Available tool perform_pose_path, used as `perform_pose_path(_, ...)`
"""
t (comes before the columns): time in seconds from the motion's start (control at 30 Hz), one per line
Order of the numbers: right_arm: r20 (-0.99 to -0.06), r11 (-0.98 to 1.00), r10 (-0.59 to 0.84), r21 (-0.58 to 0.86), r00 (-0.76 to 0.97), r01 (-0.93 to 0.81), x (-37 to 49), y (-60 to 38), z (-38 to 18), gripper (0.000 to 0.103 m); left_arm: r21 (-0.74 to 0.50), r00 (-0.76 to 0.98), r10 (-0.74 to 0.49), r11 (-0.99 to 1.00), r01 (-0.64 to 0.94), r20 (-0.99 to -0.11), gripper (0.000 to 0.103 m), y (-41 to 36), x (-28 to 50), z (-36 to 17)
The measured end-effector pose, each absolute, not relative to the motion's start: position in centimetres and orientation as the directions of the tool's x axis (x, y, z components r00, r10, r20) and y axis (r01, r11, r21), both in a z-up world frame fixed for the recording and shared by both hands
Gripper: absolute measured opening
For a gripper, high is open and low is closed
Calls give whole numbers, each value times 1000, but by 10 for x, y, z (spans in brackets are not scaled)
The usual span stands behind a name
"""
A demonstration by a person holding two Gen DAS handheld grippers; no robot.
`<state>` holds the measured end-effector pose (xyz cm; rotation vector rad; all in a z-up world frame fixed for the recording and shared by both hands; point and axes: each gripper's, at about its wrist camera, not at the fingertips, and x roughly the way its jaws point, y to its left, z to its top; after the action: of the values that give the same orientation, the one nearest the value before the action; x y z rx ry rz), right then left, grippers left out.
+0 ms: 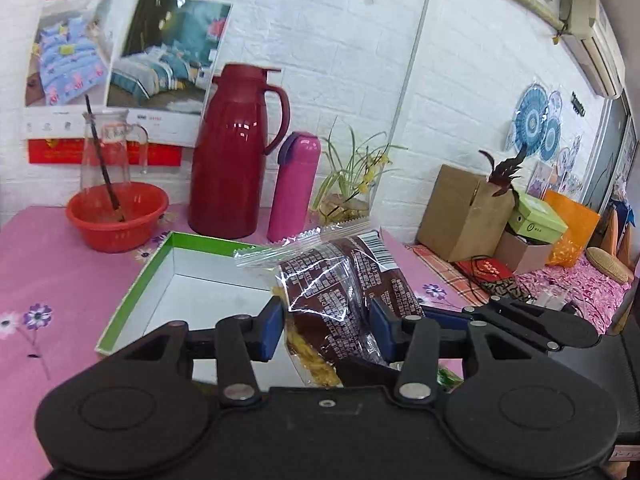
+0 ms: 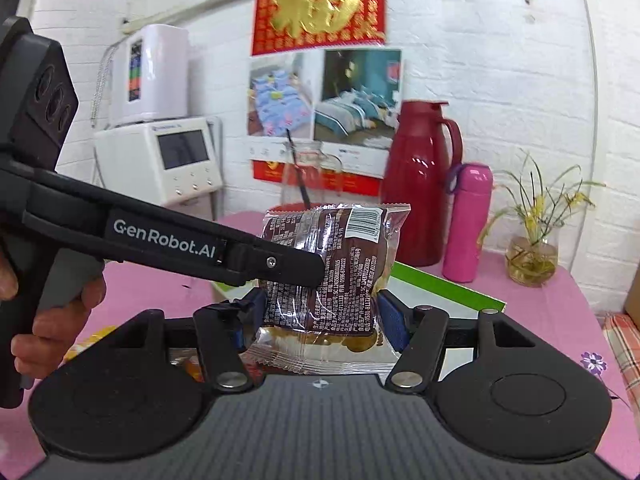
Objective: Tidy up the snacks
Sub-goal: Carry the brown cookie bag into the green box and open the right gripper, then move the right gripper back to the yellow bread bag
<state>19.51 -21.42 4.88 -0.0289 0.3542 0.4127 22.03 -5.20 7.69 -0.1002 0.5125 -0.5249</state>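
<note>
My left gripper (image 1: 325,330) is shut on a brown snack packet (image 1: 340,284) with clear crimped ends, held upright above the near edge of an open green-rimmed box (image 1: 136,280) with a white inside. My right gripper (image 2: 318,316) is shut on a brown snack packet (image 2: 332,264) with a barcode, held above the pink table. The left gripper's black finger (image 2: 256,262) crosses in front of that packet in the right wrist view. The green-rimmed box (image 2: 444,286) shows behind it. Whether both grippers hold the same packet I cannot tell.
On the pink flowered tablecloth (image 1: 48,280) stand an orange bowl (image 1: 116,216), a glass jug (image 1: 106,152), a red thermos (image 1: 236,156), a pink bottle (image 1: 294,188) and a potted plant (image 1: 352,184). Cardboard boxes (image 1: 464,212) sit at right. A white appliance (image 2: 160,160) stands at left.
</note>
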Motion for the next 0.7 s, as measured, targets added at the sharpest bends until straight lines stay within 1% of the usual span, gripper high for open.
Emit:
perform_pose_path(0.2,-417,919,384,89,824,-383,239,-221,23,100,-223,715,-495,867,446,-494,40,-61,270,50)
perform_pose_path(0.3,-474,920,380,100,794,-380,254,-220,12,100,-215,697,-487,869,445,-526,42,-65,285,36)
perform_pose_path(0.33,-502,919,377,98,778,-381,257,-219,10,102,-218,685,-492,866,451,-537,50,-66,288,32)
perform_pose_path(0.37,-523,921,368,89,769,-380,258,-217,8,102,-218,679,-494,864,454,-543,74,-67,289,28)
perform_pose_path(0.4,-530,921,362,77,767,-381,258,-217,7,103,-212,679,-488,867,451,-549,92,-68,289,25)
perform_pose_path(0.43,-531,921,357,66,768,-383,256,-217,8,103,-204,690,-477,873,443,-544,103,-67,287,25)
perform_pose_path(0.57,-499,934,336,67,799,-351,242,-225,25,103,-170,762,-425,903,395,-488,103,-60,270,40)
perform_pose_path(0.7,-418,940,333,83,845,-330,204,-231,56,103,-184,789,-419,908,377,-449,103,-47,237,70)
